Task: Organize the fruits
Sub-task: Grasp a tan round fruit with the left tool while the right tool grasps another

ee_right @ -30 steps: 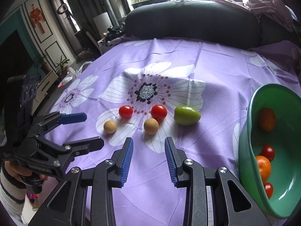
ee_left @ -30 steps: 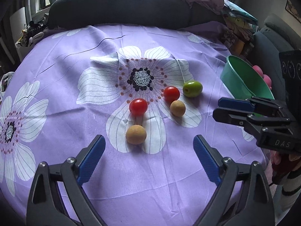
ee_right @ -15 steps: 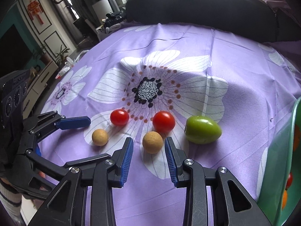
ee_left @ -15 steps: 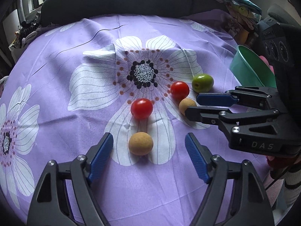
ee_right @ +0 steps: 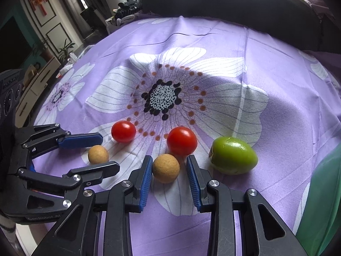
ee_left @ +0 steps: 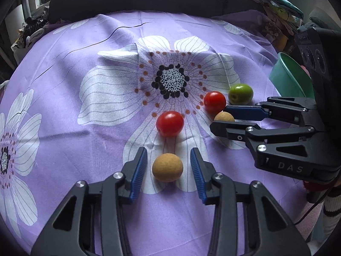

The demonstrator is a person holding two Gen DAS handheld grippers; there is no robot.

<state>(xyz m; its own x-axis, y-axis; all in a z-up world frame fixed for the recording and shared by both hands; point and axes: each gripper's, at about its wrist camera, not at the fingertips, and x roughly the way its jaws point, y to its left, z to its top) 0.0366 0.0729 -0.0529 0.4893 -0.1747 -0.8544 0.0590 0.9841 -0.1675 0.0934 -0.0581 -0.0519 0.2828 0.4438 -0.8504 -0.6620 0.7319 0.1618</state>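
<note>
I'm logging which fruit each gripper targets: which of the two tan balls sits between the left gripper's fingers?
The tan ball nearest the camera in the left wrist view, below the left red tomato; the other tan ball sits inside the right gripper.

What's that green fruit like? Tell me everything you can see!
The green fruit is smooth, shiny and egg-shaped, with a light glint on top and a small dark dimple at one end. It lies on its side on the purple flowered cloth, at the end of the fruit row nearest the green bowl. Nothing touches it; the red tomato sits close beside it.
</note>
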